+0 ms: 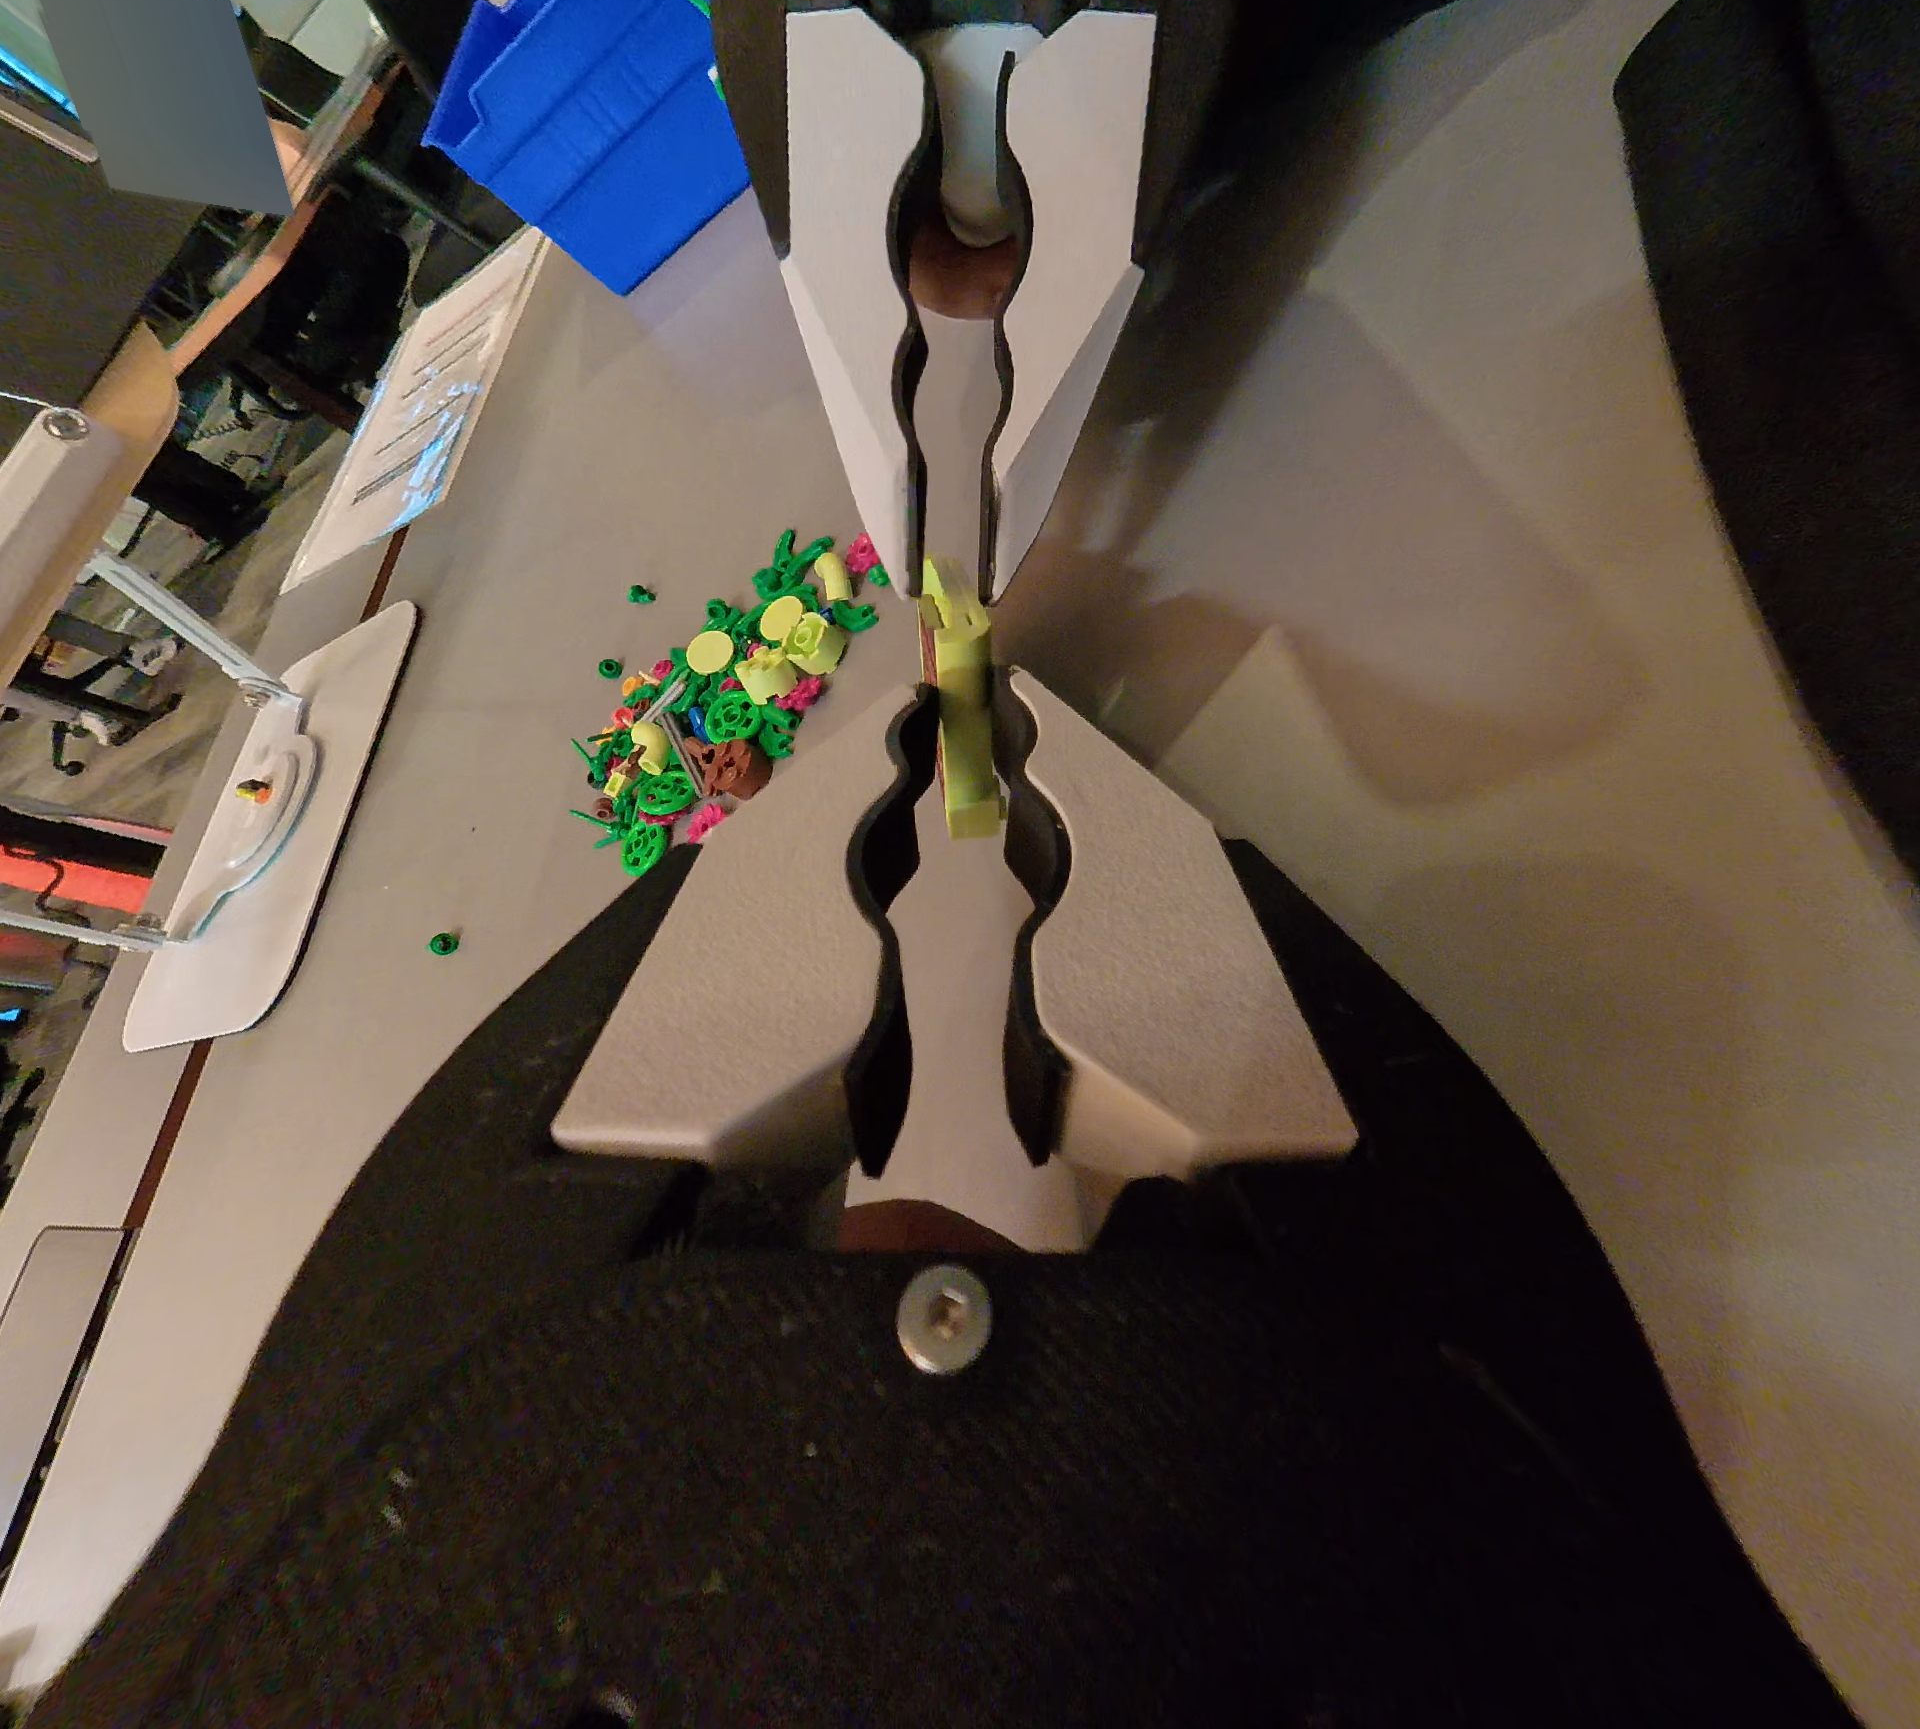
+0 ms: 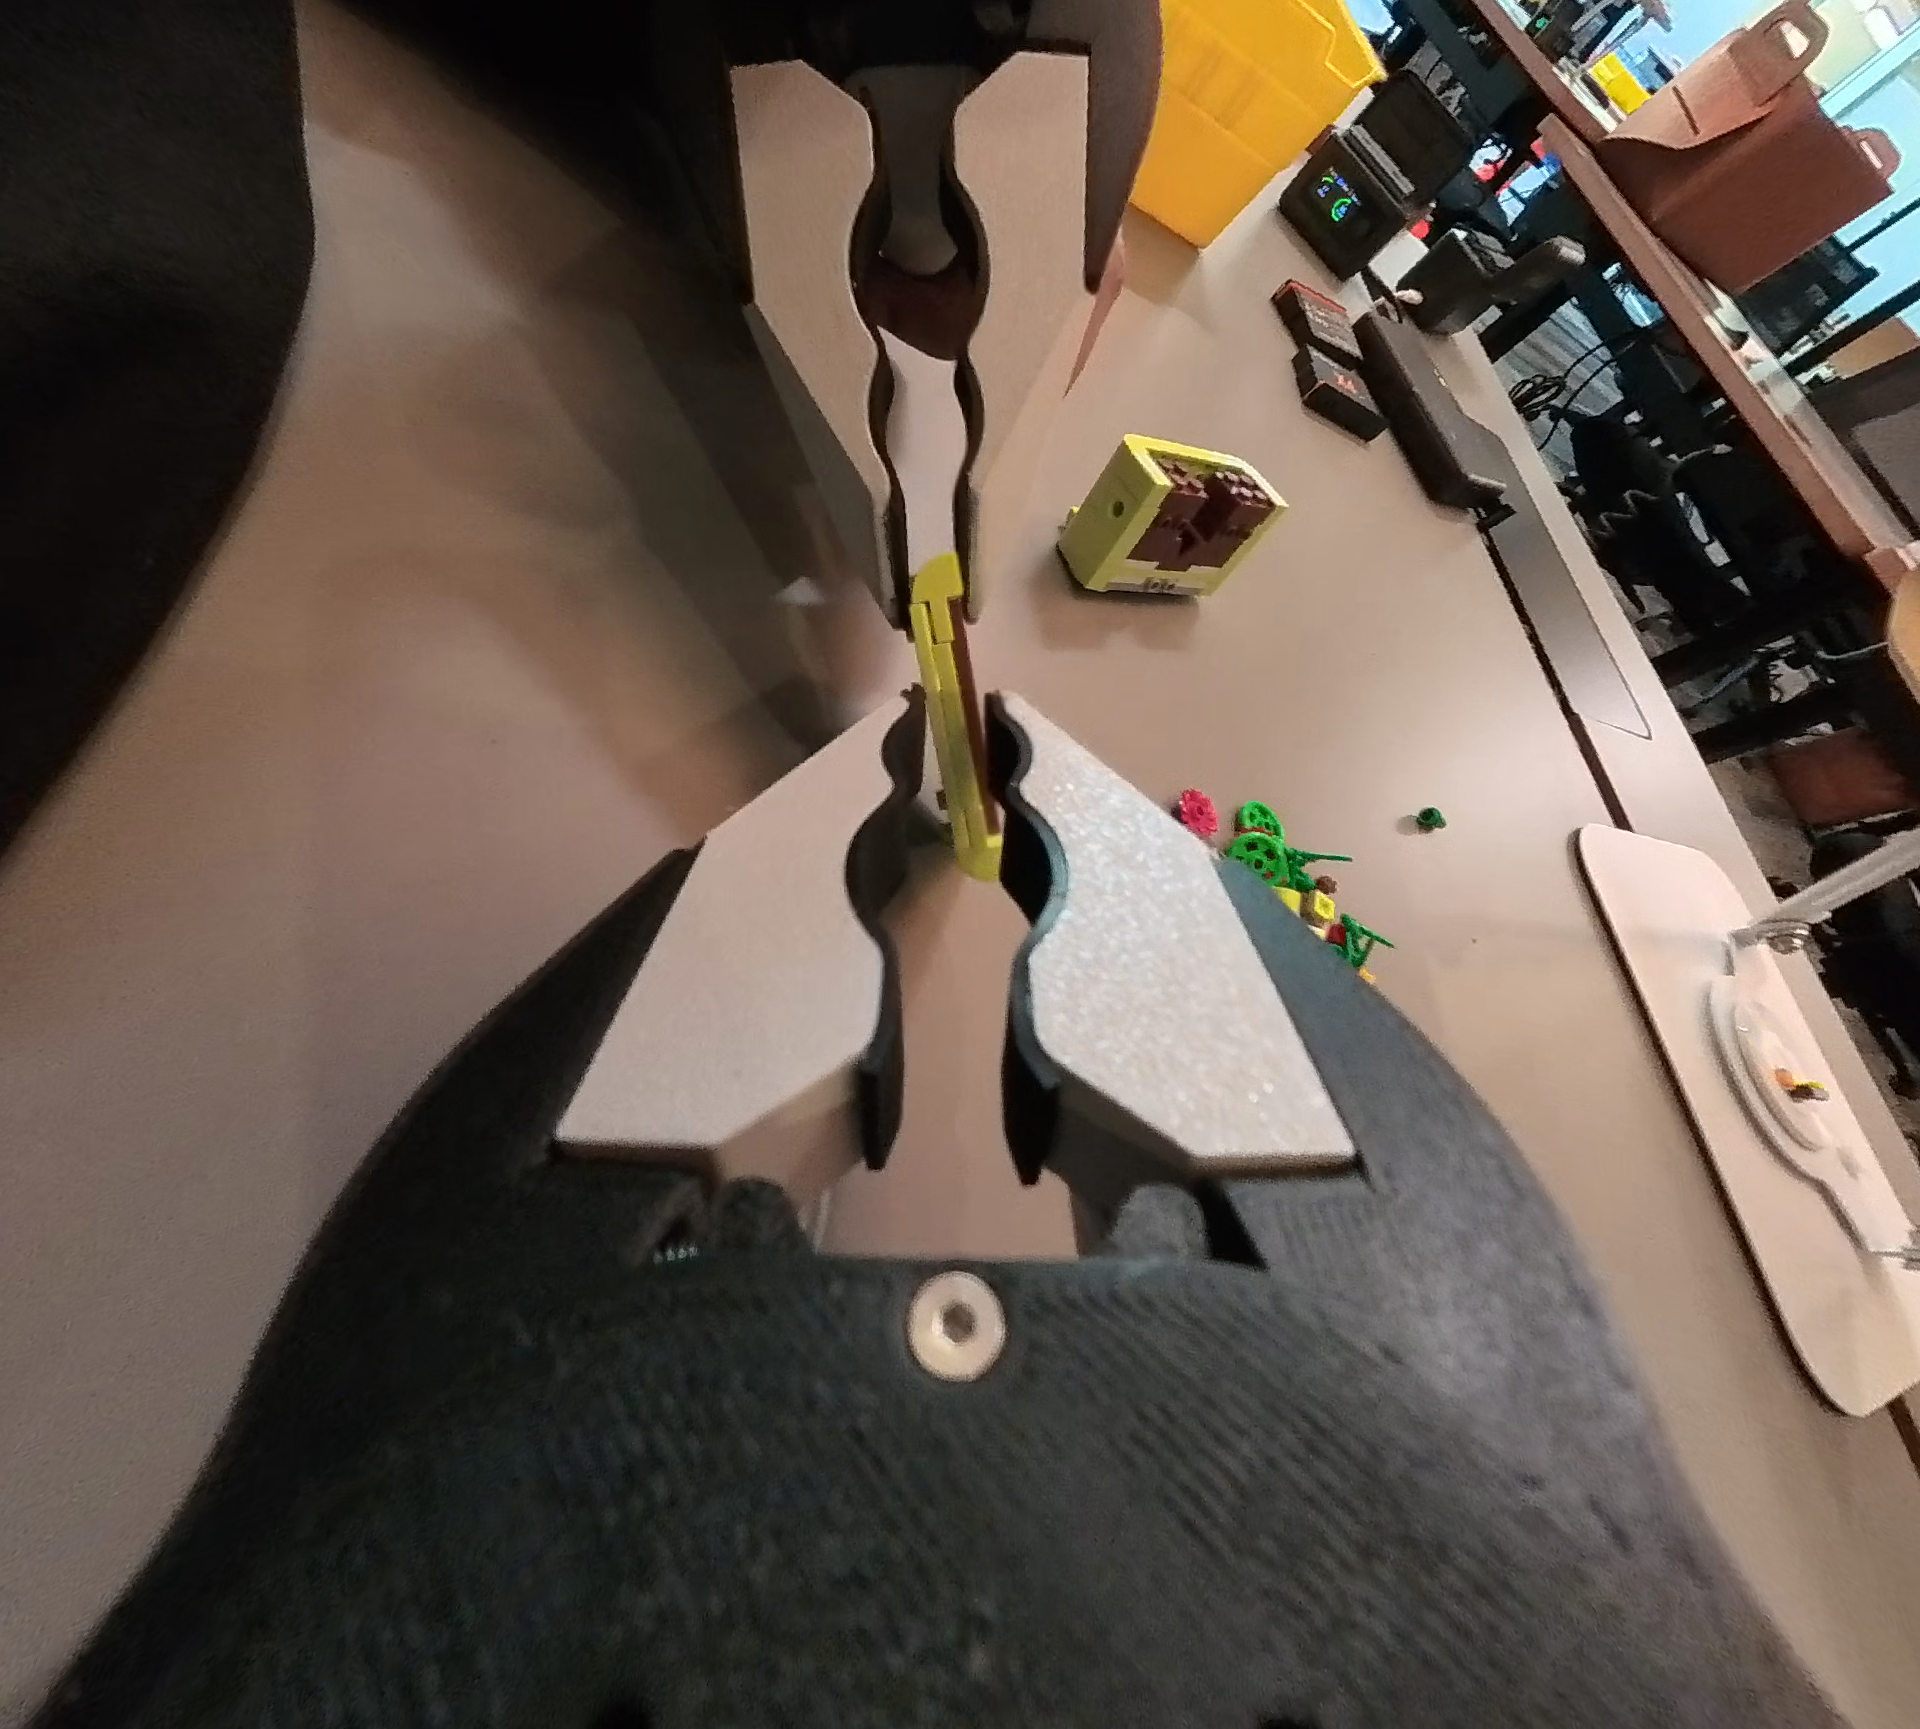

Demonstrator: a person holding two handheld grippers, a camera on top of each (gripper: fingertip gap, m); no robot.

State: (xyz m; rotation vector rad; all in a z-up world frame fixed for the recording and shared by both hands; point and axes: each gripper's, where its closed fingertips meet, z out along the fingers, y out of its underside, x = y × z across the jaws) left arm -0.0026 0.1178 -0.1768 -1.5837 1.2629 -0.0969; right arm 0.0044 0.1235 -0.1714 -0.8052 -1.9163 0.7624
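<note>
A flat lime-yellow brick piece with a brown layer on one side (image 1: 968, 749) stands on edge above the table. My left gripper (image 1: 966, 687) is shut on its near end. My right gripper (image 1: 951, 583) comes in from the opposite side and is shut on its far end. In the right wrist view the same piece (image 2: 958, 775) sits between my right gripper (image 2: 954, 700) and the facing left gripper (image 2: 935, 614). A pile of small green, lime, pink and brown bricks (image 1: 717, 713) lies on the table to the left of the grippers.
A lime and brown block assembly (image 2: 1164, 526) stands on the grey table (image 2: 1299, 692). A blue bin (image 1: 592, 110), a yellow bin (image 2: 1226, 17), a white stand plate (image 2: 1766, 1108), a paper sheet (image 1: 436, 412), small black boxes (image 2: 1330, 360) and a loose green stud (image 1: 444, 944) surround it. Both grippers' tips are close together, under 4 cm apart.
</note>
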